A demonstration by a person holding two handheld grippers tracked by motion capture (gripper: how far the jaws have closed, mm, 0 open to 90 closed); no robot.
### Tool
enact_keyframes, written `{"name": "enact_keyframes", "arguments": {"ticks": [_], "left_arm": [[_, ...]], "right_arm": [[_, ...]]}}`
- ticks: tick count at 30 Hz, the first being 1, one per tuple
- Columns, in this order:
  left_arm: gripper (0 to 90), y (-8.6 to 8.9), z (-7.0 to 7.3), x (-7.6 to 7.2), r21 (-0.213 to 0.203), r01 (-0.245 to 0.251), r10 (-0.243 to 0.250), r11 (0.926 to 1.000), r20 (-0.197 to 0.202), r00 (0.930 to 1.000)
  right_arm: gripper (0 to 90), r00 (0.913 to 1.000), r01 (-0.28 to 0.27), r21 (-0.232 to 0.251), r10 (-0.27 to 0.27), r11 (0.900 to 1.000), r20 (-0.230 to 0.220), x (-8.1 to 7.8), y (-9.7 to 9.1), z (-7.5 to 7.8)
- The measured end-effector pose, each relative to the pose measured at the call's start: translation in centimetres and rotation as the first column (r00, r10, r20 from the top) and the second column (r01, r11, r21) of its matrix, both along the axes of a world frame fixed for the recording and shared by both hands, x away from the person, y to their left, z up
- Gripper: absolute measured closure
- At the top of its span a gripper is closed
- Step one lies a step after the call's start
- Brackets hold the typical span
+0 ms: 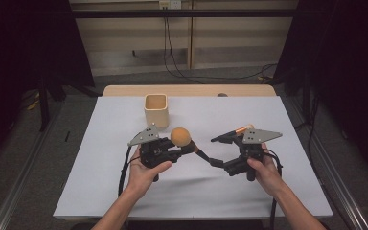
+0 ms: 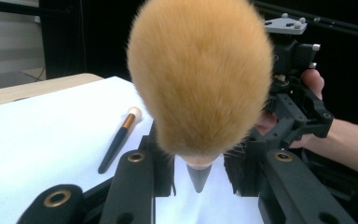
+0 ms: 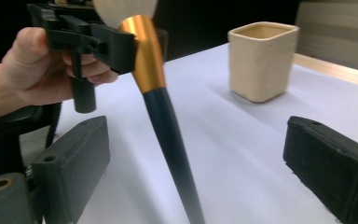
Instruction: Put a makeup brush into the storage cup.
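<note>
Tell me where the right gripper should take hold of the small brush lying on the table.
Grip the small brush at the middle of its slim black handle, coming from above with jaws across it. It lies flat on the white table cover, and its soft bristle tip would probably deform.

Large brush (image 2: 200, 74): head of soft, fluffy orange-tan bristles, matt; ferrule (image 3: 145, 53) of polished gold-coloured metal, glossy; handle (image 3: 172, 144) smooth, dark, with a slight sheen. Small brush (image 2: 117, 139), lying beside the large one: copper-toned metallic band, dark smooth handle, pale tip. Cup (image 3: 261, 60): cream, matt, faintly uneven walls, looks ceramic. Bench (image 1: 187, 90): pale wood edge, covered by a smooth matt white sheet (image 1: 124, 191). Left gripper (image 2: 200, 179) and right gripper (image 3: 205, 154): matt black plastic; fingers (image 3: 328, 161) faced with rough black padding.
</note>
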State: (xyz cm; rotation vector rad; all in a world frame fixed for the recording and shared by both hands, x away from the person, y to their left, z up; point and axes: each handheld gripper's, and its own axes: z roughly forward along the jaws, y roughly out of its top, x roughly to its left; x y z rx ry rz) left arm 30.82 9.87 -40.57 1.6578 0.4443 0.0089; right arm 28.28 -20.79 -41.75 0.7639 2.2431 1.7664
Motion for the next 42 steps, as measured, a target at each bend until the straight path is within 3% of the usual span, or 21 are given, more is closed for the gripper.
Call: {"name": "enact_keyframes", "arguments": {"ticks": [5,10,12,14,16,18,24,27,33,37,39,42], "left_arm": [[66.5,0.2,0.2,0.2,0.009,-0.003,0.003,1.0,-0.007,1.0],[66.5,0.6,0.3,0.2,0.028,-0.009,0.009,0.9996,-0.005,1.0],[66.5,0.8,0.4,0.2,0.033,-0.015,0.015,0.9993,-0.007,0.9999],[66.5,1.2,0.5,0.3,0.037,-0.02,0.02,0.9991,-0.005,0.9998],[66.5,1.5,0.6,0.5,0.039,-0.024,0.025,0.999,-0.008,0.9997],[66.5,1.8,0.7,0.6,0.053,-0.029,0.029,0.9982,-0.014,0.9995],[66.5,3.2,1.2,1.2,0.064,-0.055,0.057,0.9964,-0.026,0.9981],[66.5,3.9,1.5,1.5,0.072,-0.069,0.071,0.995,-0.024,0.9972],[66.5,4.9,2.2,2.1,0.077,-0.094,0.096,0.9926,-0.026,0.995],[66.5,5.7,2.4,2.8,0.09,-0.106,0.109,0.9904,-0.033,0.9935],[66.5,6.2,2.5,3.2,0.091,-0.117,0.121,0.9889,-0.039,0.9919],[66.5,6.8,2.8,3.5,0.092,-0.136,0.14,0.9864,-0.04,0.9893]], "right_arm": [[6.6,0.9978,0.064,0.008,-0.065,0.9979,0.016,-0.6,-1.3,-0.2],[5.1,0.9895,0.144,-0.047,-0.143,0.9885,0.014,-1.7,-2.1,-1.1],[4.4,0.9859,0.167,-0.044,-0.166,0.985,0.015,-2.0,-2.4,-1.0],[3.1,0.9799,0.197,-0.028,-0.196,0.9799,0.035,-2.2,-2.9,-0.9],[2.8,0.9674,0.24,-0.007,-0.239,0.9707,0.085,-2.4,-3.2,-0.9],[2.6,0.9644,0.252,0.027,-0.254,0.9673,0.075,-2.5,-3.5,-1.0],[1.7,0.9439,0.31,0.015,-0.309,0.9507,0.116,-3.3,-4.7,-1.4],[1.8,0.9465,0.307,0.006,-0.306,0.9517,0.102,-3.8,-5.4,-1.6],[1.8,0.9323,0.35,0.01,-0.35,0.9366,0.092,-4.4,-6.5,-2.0],[1.6,0.9153,0.395,0.0,-0.394,0.9185,0.084,-4.8,-7.2,-2.4],[1.0,0.9063,0.411,-0.017,-0.407,0.9115,0.115,-5.1,-7.5,-2.7],[0.6,0.8995,0.429,-0.017,-0.425,0.9034,0.102,-5.5,-8.0,-2.9]]}}
